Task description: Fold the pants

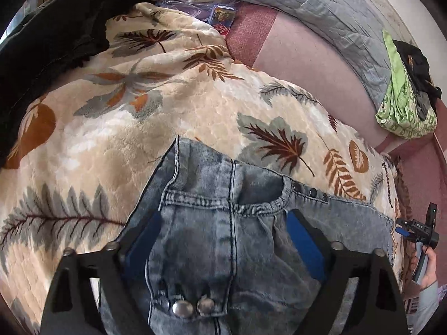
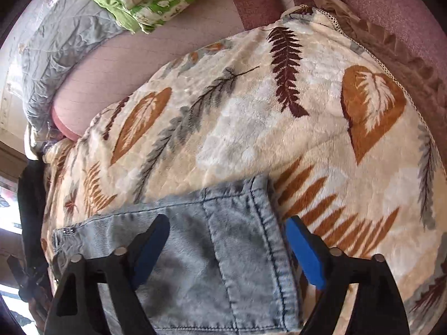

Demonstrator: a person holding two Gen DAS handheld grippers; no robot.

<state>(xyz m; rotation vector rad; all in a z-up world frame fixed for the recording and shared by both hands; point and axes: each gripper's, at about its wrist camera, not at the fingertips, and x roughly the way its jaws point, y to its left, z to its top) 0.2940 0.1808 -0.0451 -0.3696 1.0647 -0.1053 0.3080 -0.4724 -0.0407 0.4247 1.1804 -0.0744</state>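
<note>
Jeans (image 1: 223, 223) lay on the leaf-print blanket (image 1: 139, 128), bunched between the left tool's (image 1: 223, 240) spread, unclamped jaws; the right tool (image 2: 226, 248) straddled their hem, likewise released.

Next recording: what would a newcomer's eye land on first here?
The washed-grey jeans fill the foreground of both wrist views, lying on a cream leaf-print blanket. Blue pads of each hand-held gripper straddle the denim: the left hand-held gripper near the waistband snaps, the right hand-held gripper over a stitched edge.
</note>
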